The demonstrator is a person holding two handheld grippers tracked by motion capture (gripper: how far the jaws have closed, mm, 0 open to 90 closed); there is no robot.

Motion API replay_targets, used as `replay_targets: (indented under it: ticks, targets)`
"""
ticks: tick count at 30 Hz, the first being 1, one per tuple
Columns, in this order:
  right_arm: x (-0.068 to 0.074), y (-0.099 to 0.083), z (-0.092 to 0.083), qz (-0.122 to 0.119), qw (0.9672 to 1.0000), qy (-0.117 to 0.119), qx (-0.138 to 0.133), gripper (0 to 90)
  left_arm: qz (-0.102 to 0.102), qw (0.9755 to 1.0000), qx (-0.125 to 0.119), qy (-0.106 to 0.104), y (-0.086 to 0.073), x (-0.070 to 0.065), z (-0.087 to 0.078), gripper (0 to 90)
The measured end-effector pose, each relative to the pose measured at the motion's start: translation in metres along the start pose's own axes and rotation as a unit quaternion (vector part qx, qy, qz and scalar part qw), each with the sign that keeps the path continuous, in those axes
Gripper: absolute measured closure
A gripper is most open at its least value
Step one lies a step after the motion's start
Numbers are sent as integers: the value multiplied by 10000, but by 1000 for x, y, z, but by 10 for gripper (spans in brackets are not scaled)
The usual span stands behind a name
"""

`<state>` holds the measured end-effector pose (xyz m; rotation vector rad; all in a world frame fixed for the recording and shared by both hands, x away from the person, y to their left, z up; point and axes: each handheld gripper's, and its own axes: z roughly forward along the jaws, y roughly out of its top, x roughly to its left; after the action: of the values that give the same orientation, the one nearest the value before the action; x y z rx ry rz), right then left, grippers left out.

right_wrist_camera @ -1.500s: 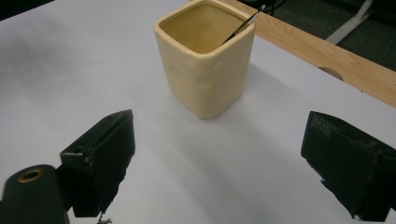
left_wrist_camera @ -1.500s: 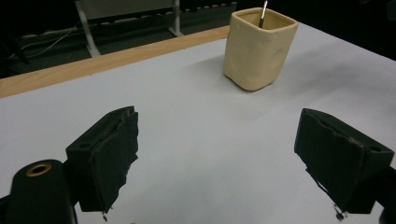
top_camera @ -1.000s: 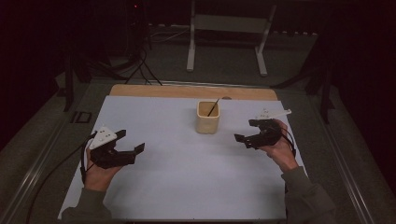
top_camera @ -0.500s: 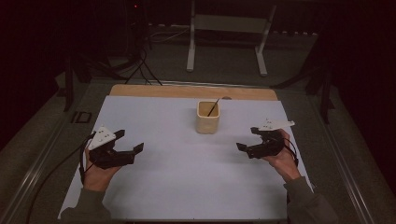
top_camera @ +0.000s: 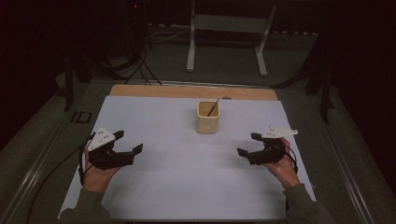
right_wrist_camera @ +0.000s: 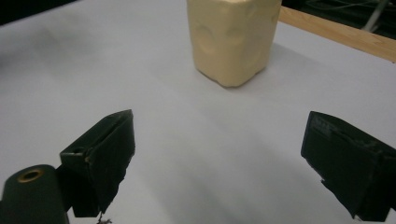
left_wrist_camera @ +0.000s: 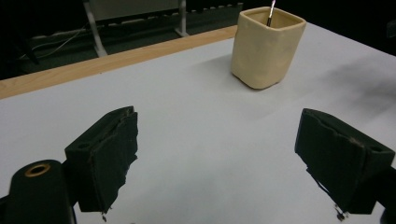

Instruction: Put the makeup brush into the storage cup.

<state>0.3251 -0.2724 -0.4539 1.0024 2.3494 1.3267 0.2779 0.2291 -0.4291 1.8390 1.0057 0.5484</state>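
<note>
A cream square-sided cup (top_camera: 208, 117) stands upright on the white sheet (top_camera: 187, 186) that covers the surface, toward its far middle, just short of the bare wooden strip (top_camera: 187, 91) along the far edge; a thin dark stick (top_camera: 213, 107) leans inside it, its tip rising above the rim. The left claw (top_camera: 130, 141) rests low over the sheet at the near left, held in the person's left hand (top_camera: 95, 175), its jaws spread wide with nothing between them; in the left gripper view the cup (left_wrist_camera: 266, 46) sits ahead and to the right of the gap, well apart from both jaws. The right claw (top_camera: 249, 144) is at the near right, held in the right hand (top_camera: 284, 169), its jaws also wide apart and empty; in the right gripper view the cup (right_wrist_camera: 231, 39) stands ahead, roughly in line with the gap, clear of the jaws; a grey three-cornered plate (top_camera: 279, 132) tops this claw. Neither claw touches the cup; it lies between them and farther from the person.
</note>
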Motion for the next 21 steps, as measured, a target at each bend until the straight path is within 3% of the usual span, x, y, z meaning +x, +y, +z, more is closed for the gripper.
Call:
replay_targets:
  ticks: [8, 21]
  targets:
    - [5, -13, -10, 83, 9993, 100, -352, 98, 2, 10000, -19, 1, -1, 0, -2, 129]
    - [10, -34, -25, 100, 9985, -60, -527, 98, 38, 10000, 13, 37, -7, 0, -4, 86]
